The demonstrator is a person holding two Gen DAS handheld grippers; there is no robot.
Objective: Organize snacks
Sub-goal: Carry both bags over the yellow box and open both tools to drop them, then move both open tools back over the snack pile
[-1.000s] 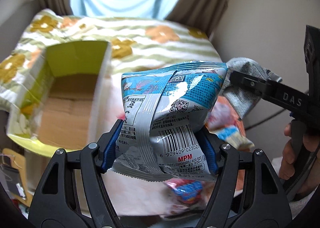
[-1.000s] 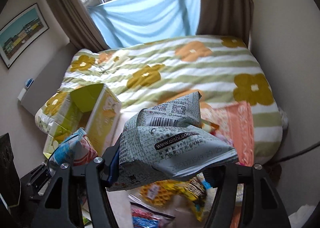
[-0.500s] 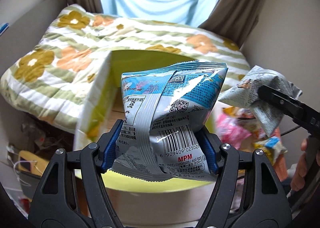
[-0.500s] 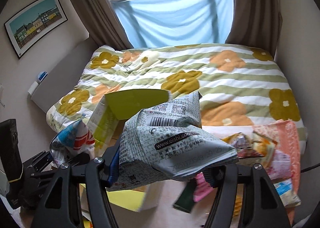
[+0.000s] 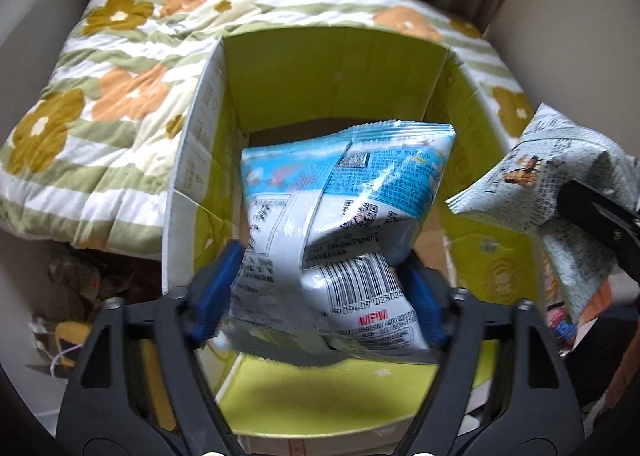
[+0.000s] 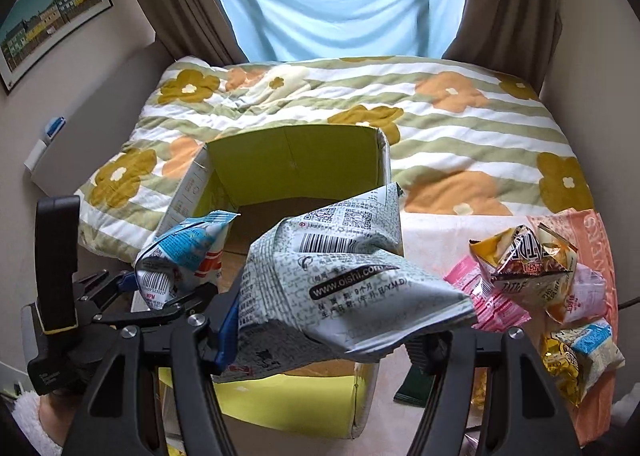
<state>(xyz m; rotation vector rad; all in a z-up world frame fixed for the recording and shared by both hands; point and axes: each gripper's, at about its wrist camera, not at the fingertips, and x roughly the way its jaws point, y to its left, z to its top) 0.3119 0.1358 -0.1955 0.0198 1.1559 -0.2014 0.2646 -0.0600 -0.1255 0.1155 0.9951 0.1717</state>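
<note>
A blue and white snack bag [image 5: 344, 215] hangs between the blue pads of my left gripper [image 5: 320, 296], over the open yellow-green carton [image 5: 332, 71]. The jaws are opening and stand wider than the bag; its lower end is blurred and sagging. In the right wrist view the same bag [image 6: 180, 256] and left gripper [image 6: 160, 296] are at the carton's [image 6: 296, 159] left wall. My right gripper [image 6: 324, 332] is shut on a grey-white printed snack bag [image 6: 340, 268], held above the carton's front right part. That bag [image 5: 560, 183] shows at the right edge of the left wrist view.
A heap of loose snack packets [image 6: 532, 268] lies right of the carton on an orange cloth [image 6: 592, 240]. Behind the carton is a bed with a flowered striped quilt [image 6: 440, 127]. A fluffy white sleeve [image 6: 32, 416] shows at the lower left.
Both grippers have moved left from the snack heap to above the carton. The left jaws have spread apart and the blue bag has tilted and sagged between them.
</note>
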